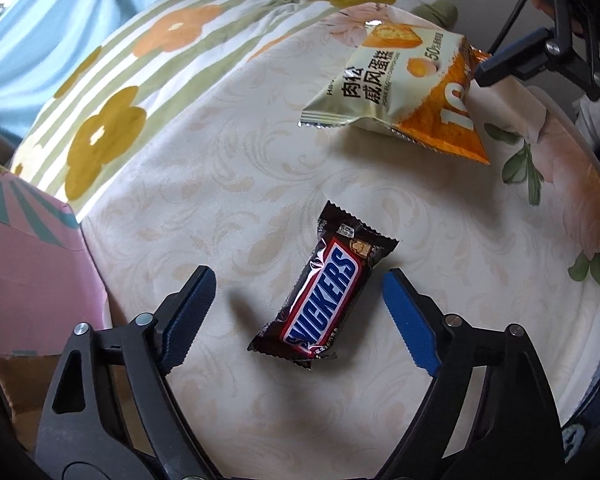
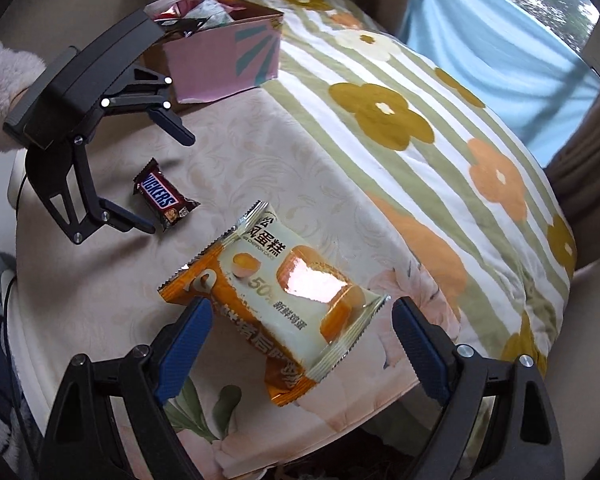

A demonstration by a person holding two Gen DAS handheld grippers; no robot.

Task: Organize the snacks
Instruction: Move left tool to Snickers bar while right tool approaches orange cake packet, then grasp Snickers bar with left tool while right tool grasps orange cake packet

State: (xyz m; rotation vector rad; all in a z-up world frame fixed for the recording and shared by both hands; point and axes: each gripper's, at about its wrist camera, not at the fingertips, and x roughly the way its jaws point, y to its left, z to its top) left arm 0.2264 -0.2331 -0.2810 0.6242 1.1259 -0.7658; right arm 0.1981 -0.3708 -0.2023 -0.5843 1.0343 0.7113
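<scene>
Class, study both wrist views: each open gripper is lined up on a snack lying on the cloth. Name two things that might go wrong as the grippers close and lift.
1. The left gripper straddles the Snickers bar, which lies flat; the fingers might pinch the cloth too.
2. The cake packet between the right gripper fingers looks puffy and glossy, so it may slip or get squashed.

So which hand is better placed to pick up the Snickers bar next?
Left. The left gripper has its jaws open on either side of the Snickers bar, which lies flat on the cloth. The right gripper is open around the cake packet instead.
</scene>
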